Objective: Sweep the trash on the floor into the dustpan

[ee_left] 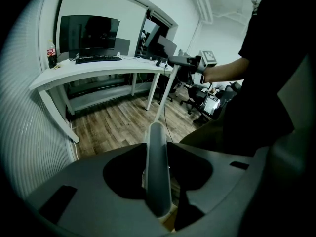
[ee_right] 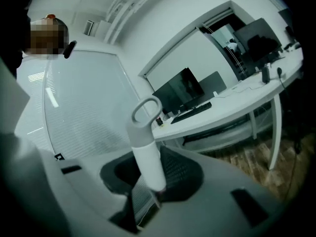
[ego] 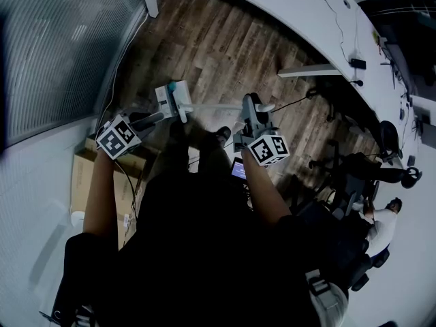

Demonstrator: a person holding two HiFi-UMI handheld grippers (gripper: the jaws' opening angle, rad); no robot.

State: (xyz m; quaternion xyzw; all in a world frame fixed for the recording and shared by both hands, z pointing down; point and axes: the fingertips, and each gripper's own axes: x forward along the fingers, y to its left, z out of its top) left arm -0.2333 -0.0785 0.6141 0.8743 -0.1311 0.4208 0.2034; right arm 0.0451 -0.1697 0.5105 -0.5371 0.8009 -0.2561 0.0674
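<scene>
The left gripper (ego: 160, 114) is clamped on a pale grey handle (ee_left: 156, 172). The right gripper (ego: 253, 107) pinches a white handle (ee_right: 148, 157) just below its grey loop (ee_right: 146, 110). A pale rod (ego: 218, 106) runs between them over the wooden floor (ego: 225, 39). I can't tell whether this is one long tool or two. Neither trash nor dustpan shows, as the person's body hides the floor beneath. It looks like the readying step. Next, the working end must go down to the litter.

head view down, gripper views seemingly share desk (ee_left: 89, 68)
</scene>
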